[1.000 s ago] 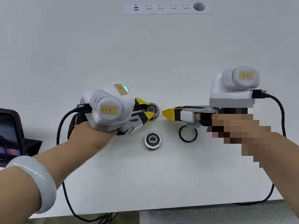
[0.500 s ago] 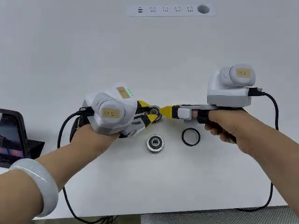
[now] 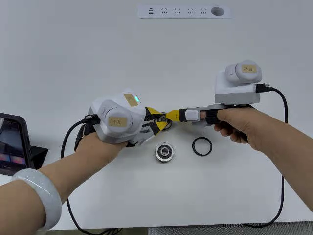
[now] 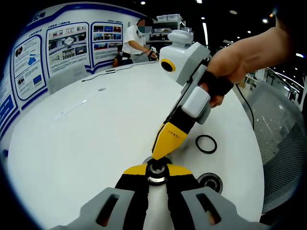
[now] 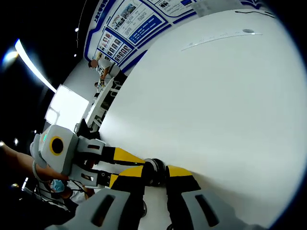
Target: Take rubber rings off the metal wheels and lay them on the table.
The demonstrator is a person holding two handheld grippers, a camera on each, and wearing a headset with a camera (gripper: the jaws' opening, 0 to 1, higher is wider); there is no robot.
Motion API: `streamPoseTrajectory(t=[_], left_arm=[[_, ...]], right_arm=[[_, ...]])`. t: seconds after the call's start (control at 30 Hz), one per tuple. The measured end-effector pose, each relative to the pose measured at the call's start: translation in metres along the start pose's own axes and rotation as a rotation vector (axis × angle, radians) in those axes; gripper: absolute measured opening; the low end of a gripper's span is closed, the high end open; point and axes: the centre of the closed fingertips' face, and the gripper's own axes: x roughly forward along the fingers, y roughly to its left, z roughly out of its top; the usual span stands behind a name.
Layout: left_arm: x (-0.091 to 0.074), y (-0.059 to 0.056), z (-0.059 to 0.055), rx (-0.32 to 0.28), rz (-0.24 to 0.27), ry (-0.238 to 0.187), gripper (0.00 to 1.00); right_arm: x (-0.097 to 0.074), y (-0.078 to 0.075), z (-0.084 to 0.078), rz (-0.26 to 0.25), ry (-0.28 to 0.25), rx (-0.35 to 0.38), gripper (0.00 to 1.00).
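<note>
My left gripper point(image 3: 157, 122) is shut on a small metal wheel point(image 3: 167, 125) that wears a black rubber ring, and holds it above the white table point(image 3: 161, 196). In the left gripper view the wheel point(image 4: 157, 173) sits between my yellow fingertips point(image 4: 134, 170). My right gripper point(image 3: 171, 116) comes in from the right and meets that wheel. Its yellow jaws in the right gripper view close on the wheel's rubber ring point(image 5: 154, 172) from both sides. A second wheel point(image 3: 164, 152) with its ring on lies on the table. A loose black rubber ring point(image 3: 201, 146) lies to its right.
A dark tablet point(image 3: 11, 144) on a stand sits at the table's left edge. A power strip point(image 3: 183, 11) lies at the far side. Black cables point(image 3: 282, 161) trail from both grippers toward the front edge. People stand far off at the back point(image 4: 133, 40).
My right gripper has moved left from above the loose ring until its tips meet the wheel in my left gripper. The left gripper has stayed about where it was.
</note>
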Motion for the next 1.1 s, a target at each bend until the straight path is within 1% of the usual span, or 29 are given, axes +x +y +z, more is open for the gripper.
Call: streamPoseTrajectory(t=[0.07,0.2,0.3,0.47,0.53,0.57,0.7,0.97,1.1], left_arm=[[0.000,0.000,0.000,-0.001,0.000,-0.001,0.13],[0.000,0.001,-0.001,-0.002,0.001,-0.002,0.13],[0.000,0.001,-0.001,-0.002,0.000,-0.003,0.13],[0.000,0.001,-0.001,-0.003,0.000,-0.005,0.13],[0.000,0.001,-0.001,-0.002,0.000,-0.005,0.13],[0.000,0.001,-0.001,-0.003,0.000,-0.005,0.13],[0.000,0.001,-0.001,-0.005,0.001,-0.008,0.13],[-0.001,0.000,0.000,-0.006,0.002,-0.008,0.13],[0.000,0.000,0.000,-0.007,0.003,-0.007,0.13]], right_arm=[[0.002,0.001,-0.001,0.012,0.015,0.008,0.19],[0.005,0.001,-0.005,0.019,0.042,0.003,0.20],[0.006,0.004,-0.010,0.040,0.063,0.026,0.20],[0.004,0.005,-0.012,0.040,0.066,0.024,0.21],[0.000,0.007,-0.012,0.047,0.062,0.021,0.17],[-0.001,0.007,-0.012,0.047,0.059,0.019,0.17],[-0.006,0.005,-0.013,0.036,0.050,0.003,0.13],[-0.009,0.003,-0.015,0.029,0.047,-0.010,0.05],[-0.009,0.002,-0.015,0.030,0.046,-0.007,0.03]])
